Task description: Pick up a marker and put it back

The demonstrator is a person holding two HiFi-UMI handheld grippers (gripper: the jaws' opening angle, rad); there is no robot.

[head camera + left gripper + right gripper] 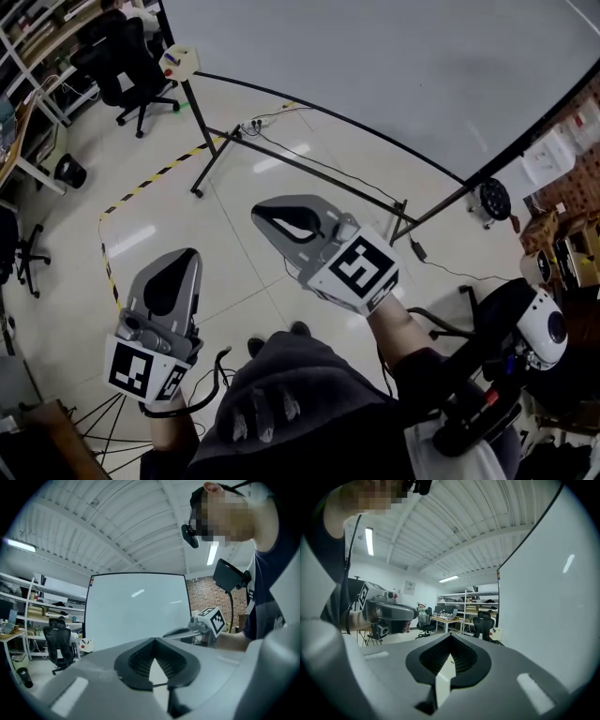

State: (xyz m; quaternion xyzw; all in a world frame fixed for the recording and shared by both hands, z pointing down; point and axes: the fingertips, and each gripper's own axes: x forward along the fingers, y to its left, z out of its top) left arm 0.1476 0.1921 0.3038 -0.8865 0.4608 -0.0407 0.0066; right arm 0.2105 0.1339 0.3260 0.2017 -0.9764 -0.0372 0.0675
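Nearest, the left gripper (186, 253) and right gripper (259, 215) hang over the floor (234, 169) — both shut, tips meeting, nothing between them. Beyond stands the whiteboard (375, 66); the markers (170, 60) lie in a small tray (186, 58) at its left edge — well apart from both grippers.

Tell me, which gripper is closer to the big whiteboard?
Right. The right gripper points out close in front of the whiteboard. The left gripper is farther back, nearer the person.
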